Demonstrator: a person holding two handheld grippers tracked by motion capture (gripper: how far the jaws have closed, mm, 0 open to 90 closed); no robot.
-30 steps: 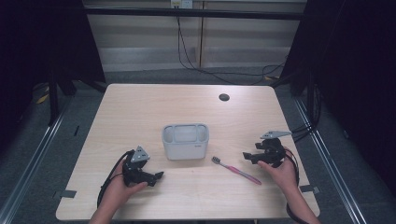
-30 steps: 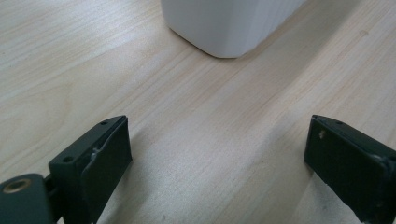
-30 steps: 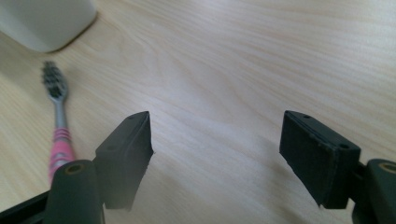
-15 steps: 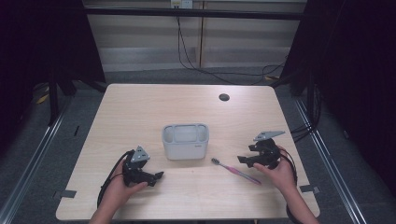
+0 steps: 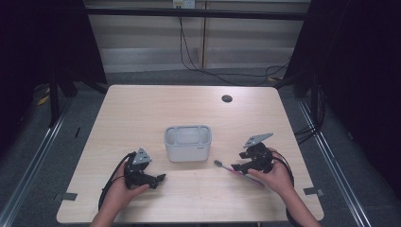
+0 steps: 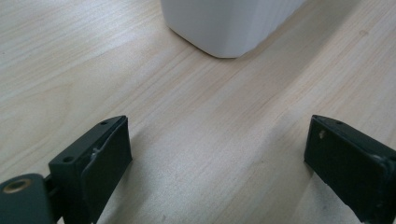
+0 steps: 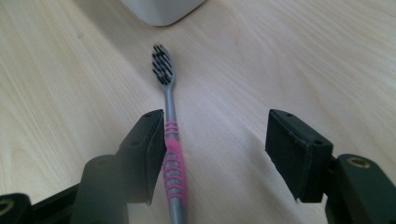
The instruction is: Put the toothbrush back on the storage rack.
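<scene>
Jaws of the right gripper (image 7: 212, 156) have just been closing, still well apart, pressing nothing. The toothbrush (image 7: 170, 140) lies flat between them, handle just beside the left-hand jaw, bristles ahead toward the white holder (image 7: 161, 9).

No readable writing anywhere

We looked over the white caddy (image 5: 187, 143), the toothbrush (image 7: 170, 140) and the wooden counter (image 5: 142, 113) and found no label, brand, number or sign that we could read.
</scene>
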